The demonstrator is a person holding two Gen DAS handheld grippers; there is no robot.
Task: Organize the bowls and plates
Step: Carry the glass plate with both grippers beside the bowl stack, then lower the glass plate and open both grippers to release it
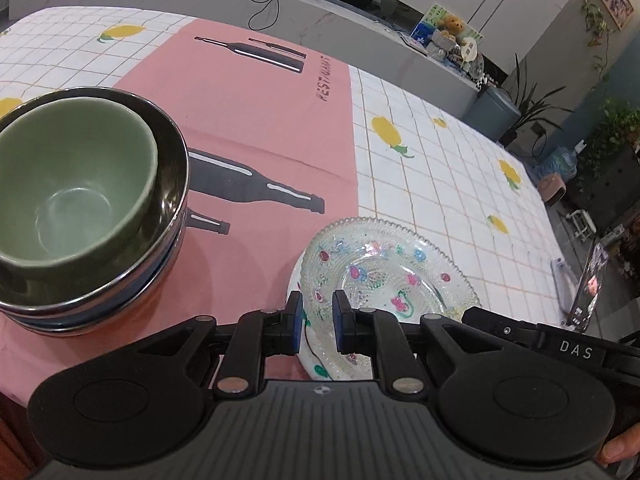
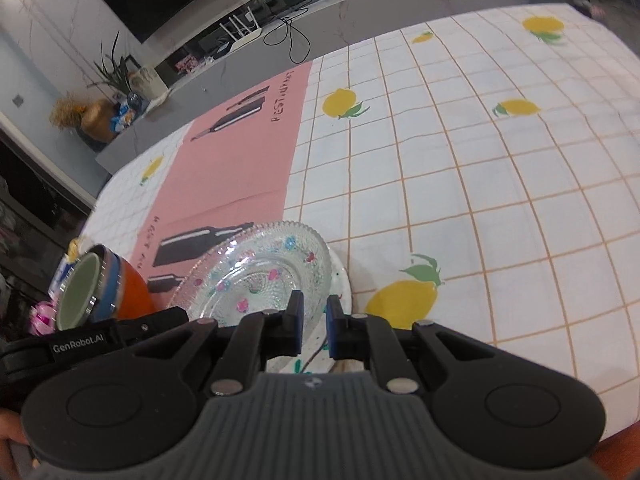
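**Near edge of the bench: glass plate stacked on white plate, both grippers over it**

On the near part of the bench (image 1: pixel 440 152), a clear glass plate (image 1: pixel 384 268) with a beaded, scalloped rim and coloured flower marks sits on top of a white plate (image 1: pixel 316 360) painted with green and red. Both lie where the pink placemat (image 1: pixel 256 120) meets the lemon-print checked cloth (image 2: pixel 480 160).

To the left of the plates stands a stack of bowls. A green bowl (image 1: pixel 76 184) is nested in a steel bowl (image 1: pixel 168 184), which rests on a blue bowl (image 1: pixel 160 276). In the right wrist view an orange bowl (image 2: pixel 134 296) shows beneath the blue one. The stack stands on the placemat, close to the plates but not touching them.

The left gripper (image 1: pixel 317 322) hangs over the near left rim of the glass plate. Its jaws are released, with a narrow gap between the blue pads, and nothing is held between them.

The right gripper (image 2: pixel 313 330) sits over the near right rim of the same plates. Its jaws are likewise parted by a narrow gap; the plate edge shows through the gap, but whether the pads touch it cannot be determined.

A phone on a stand (image 1: pixel 588 284) sits at the right edge of the bench.
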